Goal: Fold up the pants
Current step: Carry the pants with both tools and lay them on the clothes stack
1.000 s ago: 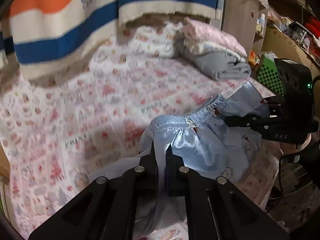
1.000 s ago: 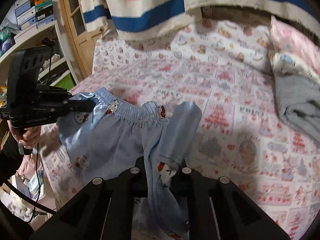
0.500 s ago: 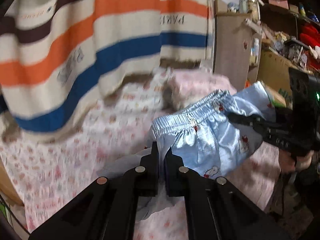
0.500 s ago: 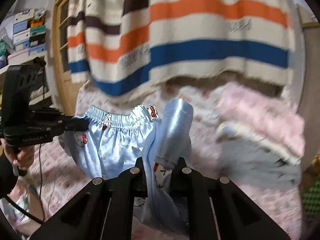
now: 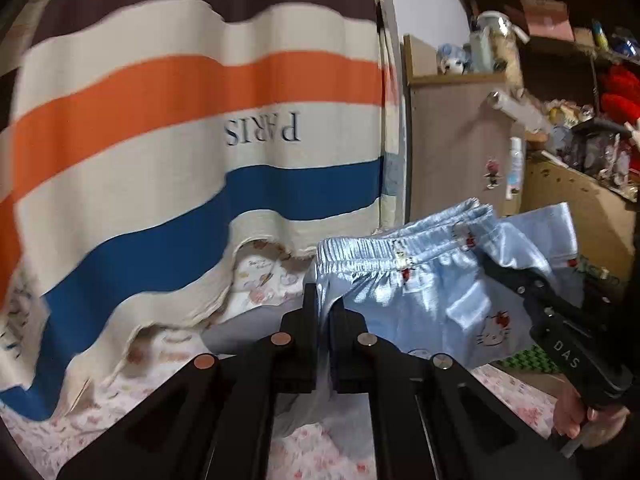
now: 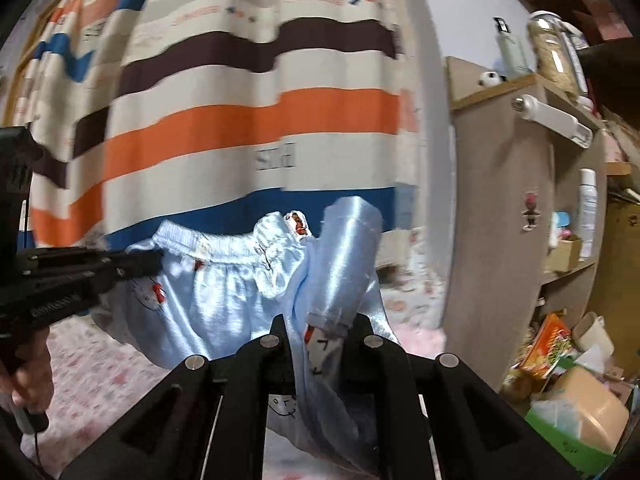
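Observation:
Light blue satin pants (image 5: 420, 292) with a cartoon cat print hang in the air by their elastic waistband, stretched between the two grippers. My left gripper (image 5: 324, 304) is shut on the waistband's left end. The right gripper (image 5: 486, 260) reaches in from the right of the left wrist view, and a hand (image 5: 576, 420) holds its handle. In the right wrist view the right gripper (image 6: 320, 326) is shut on a bunched fold of the pants (image 6: 224, 300), with a trouser leg standing up above the jaws. There the left gripper (image 6: 154, 260) pinches the far waistband end.
A wide striped blanket (image 5: 180, 120) hangs close behind the pants. Below lies a bed with a pink patterned sheet (image 5: 260, 276). A wooden cabinet (image 6: 500, 200) and cluttered shelves (image 5: 580, 128) stand at the right, with boxes and bags (image 6: 568, 392) on the floor.
Both grippers have risen with the pants, lifting them off the bed. The views have swung up from the sheet to the hanging blanket. Both grips are unchanged.

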`<action>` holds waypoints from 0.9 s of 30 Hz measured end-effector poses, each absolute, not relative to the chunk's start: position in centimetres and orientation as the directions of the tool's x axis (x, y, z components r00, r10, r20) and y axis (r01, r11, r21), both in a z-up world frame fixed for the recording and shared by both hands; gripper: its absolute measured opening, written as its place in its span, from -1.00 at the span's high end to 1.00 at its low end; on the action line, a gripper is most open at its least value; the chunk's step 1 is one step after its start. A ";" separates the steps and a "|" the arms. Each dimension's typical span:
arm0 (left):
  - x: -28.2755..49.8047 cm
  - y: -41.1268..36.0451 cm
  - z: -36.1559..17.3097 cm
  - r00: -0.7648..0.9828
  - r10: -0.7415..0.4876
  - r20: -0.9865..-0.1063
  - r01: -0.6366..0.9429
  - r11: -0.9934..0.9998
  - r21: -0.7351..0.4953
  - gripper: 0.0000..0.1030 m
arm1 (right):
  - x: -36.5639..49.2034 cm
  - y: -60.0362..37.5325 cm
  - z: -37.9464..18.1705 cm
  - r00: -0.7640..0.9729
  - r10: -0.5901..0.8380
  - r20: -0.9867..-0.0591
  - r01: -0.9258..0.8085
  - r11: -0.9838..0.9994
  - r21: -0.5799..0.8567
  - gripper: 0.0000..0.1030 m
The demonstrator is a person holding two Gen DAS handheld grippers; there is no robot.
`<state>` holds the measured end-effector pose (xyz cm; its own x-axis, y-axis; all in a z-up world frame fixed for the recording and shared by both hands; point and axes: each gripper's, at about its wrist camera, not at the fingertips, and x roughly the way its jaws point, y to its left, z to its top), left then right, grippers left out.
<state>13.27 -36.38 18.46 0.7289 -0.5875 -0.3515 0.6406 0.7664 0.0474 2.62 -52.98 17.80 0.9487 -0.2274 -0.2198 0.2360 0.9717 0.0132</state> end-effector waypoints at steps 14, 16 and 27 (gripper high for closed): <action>23.4 -44.0 13.1 0.750 -0.471 -0.464 0.571 0.816 0.093 0.81 | 14.3 -61.0 11.4 0.878 -0.299 -0.373 0.360 0.927 0.103 0.78; 23.9 -44.1 11.8 0.761 -0.446 -0.471 0.558 0.820 0.126 0.63 | 15.1 -62.1 10.3 0.860 -0.327 -0.392 0.392 0.915 0.097 0.70; 24.3 -40.2 12.0 0.787 -0.461 -0.411 0.520 0.853 0.040 -0.72 | 13.8 -66.2 9.4 0.840 -0.410 -0.354 0.481 0.865 0.140 -0.47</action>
